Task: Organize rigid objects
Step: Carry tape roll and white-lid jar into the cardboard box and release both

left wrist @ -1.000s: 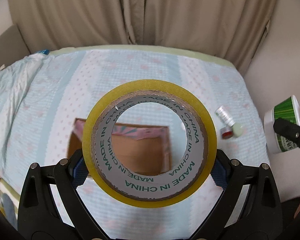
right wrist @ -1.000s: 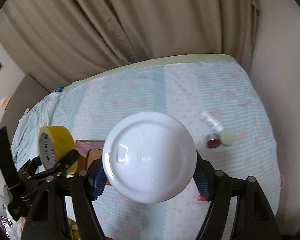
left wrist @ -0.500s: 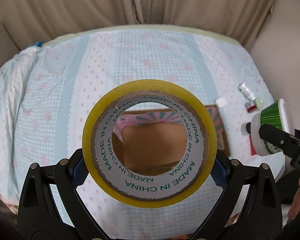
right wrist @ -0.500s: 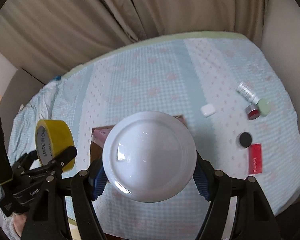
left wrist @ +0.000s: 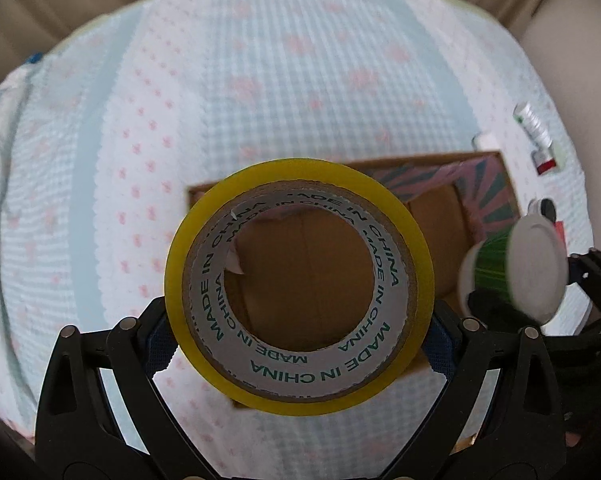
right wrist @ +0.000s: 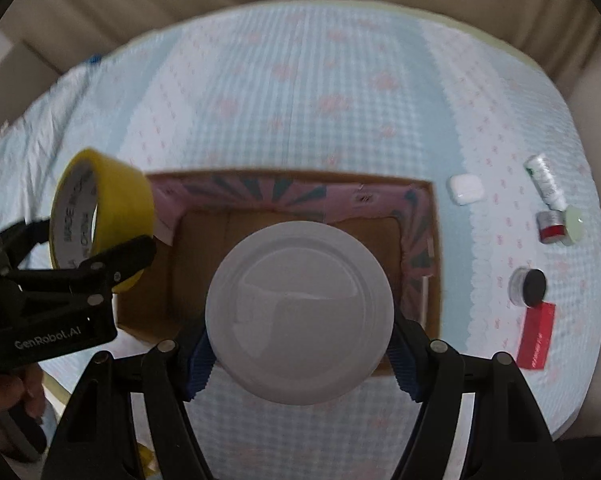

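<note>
The left tool (left wrist: pixel 300 316) was clamped on a yellow tape roll (left wrist: pixel 299 286), which hid most of the cardboard box (left wrist: pixel 496 184) below it; only the brown floor showed through the grey core printed "MADE IN CHINA". The right tool (right wrist: pixel 299 344) was closed on a white-lidded tub (right wrist: pixel 299 312) whose lid covered much of the box's floor, while its green side showed only in the left wrist view, blurred. Both things hung over the box, which lay open on the bed (right wrist: pixel 300 100) with pink patterned inner flaps. To the box's right lay a white case (right wrist: pixel 465 189), a small tube (right wrist: pixel 546 182), a red-banded jar (right wrist: pixel 552 227), a black-lidded jar (right wrist: pixel 529 286) and a red packet (right wrist: pixel 536 336), their labels unreadable.
</note>
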`<state>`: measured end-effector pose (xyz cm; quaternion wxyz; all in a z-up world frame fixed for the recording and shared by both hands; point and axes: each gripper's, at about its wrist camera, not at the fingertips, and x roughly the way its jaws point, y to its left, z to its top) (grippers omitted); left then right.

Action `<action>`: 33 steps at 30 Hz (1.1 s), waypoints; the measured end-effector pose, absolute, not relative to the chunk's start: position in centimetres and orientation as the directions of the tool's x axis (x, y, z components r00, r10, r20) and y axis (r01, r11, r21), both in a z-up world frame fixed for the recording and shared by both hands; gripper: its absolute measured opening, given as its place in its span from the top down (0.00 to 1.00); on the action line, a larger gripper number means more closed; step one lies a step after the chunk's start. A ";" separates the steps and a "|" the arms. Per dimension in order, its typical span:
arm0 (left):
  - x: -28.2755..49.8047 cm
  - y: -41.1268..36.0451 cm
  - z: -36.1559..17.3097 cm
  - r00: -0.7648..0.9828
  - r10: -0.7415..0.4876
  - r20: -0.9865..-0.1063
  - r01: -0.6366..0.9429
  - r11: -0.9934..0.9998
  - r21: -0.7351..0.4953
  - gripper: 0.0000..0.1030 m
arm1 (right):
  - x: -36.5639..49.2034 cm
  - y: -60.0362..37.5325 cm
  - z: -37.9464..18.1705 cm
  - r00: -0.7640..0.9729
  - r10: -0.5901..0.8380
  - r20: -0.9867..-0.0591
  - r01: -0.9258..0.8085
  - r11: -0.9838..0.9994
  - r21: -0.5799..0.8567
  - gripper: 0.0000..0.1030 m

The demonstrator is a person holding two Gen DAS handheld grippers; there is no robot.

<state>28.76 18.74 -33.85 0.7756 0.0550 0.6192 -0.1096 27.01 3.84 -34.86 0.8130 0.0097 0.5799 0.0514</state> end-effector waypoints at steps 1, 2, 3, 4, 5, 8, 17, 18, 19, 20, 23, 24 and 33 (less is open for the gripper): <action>29.1 18.4 -34.8 0.196 -0.100 -0.976 0.242 0.969 -0.050 0.07 | 27.3 3.7 -35.8 0.308 0.102 -0.946 -0.074 0.994 0.084 0.33; 29.3 18.0 -35.7 0.186 -0.097 -0.978 0.247 0.968 -0.049 0.07 | 27.7 3.5 -36.9 0.291 0.110 -0.950 -0.071 0.993 0.093 0.33; 29.6 17.6 -36.9 0.175 -0.093 -0.980 0.256 0.966 -0.046 0.07 | 28.1 3.4 -38.1 0.274 0.111 -0.955 -0.068 0.993 0.096 0.33; 29.7 17.2 -37.6 0.167 -0.093 -0.982 0.264 0.963 -0.046 0.07 | 28.4 3.4 -39.1 0.263 0.108 -0.959 -0.069 0.993 0.093 0.33; 29.8 16.8 -38.5 0.156 -0.090 -0.984 0.275 0.960 -0.044 0.07 | 28.6 3.3 -40.1 0.253 0.103 -0.962 -0.076 0.993 0.087 0.33; 30.1 15.9 -41.2 0.120 -0.061 -0.991 0.293 0.956 -0.023 0.07 | 28.9 3.3 -42.6 0.234 0.102 -0.967 -0.123 0.990 0.074 0.33; 30.9 15.4 -42.9 0.037 -0.099 -0.994 0.268 0.960 -0.085 0.07 | 28.2 3.7 -44.8 0.217 0.091 -0.972 -0.199 0.979 0.047 0.33; 31.1 15.4 -42.8 0.029 -0.105 -0.994 0.256 0.962 -0.094 0.07 | 28.0 3.6 -44.7 0.220 0.095 -0.971 -0.200 0.979 0.050 0.33; 31.2 15.4 -42.8 0.028 -0.105 -0.994 0.248 0.964 -0.095 0.06 | 28.0 3.5 -44.6 0.221 0.100 -0.970 -0.203 0.978 0.054 0.33; 31.2 15.4 -42.7 0.029 -0.099 -0.995 0.245 0.965 -0.089 0.06 | 27.9 3.4 -44.5 0.220 0.106 -0.970 -0.207 0.977 0.059 0.33; 31.0 15.0 -42.6 0.037 -0.077 -0.996 0.259 0.964 -0.065 0.00 | 27.7 3.4 -44.6 0.222 0.123 -0.967 -0.220 0.973 0.073 0.21; 30.8 14.9 -42.4 0.046 -0.081 -0.996 0.266 0.962 -0.065 0.00 | 27.9 3.2 -44.8 0.196 0.131 -0.972 -0.221 0.971 0.086 0.00; 29.5 15.4 -40.5 0.092 -0.059 -0.994 0.247 0.968 -0.035 0.00 | 26.0 2.2 -44.4 0.233 0.132 -0.964 -0.229 0.970 0.078 0.00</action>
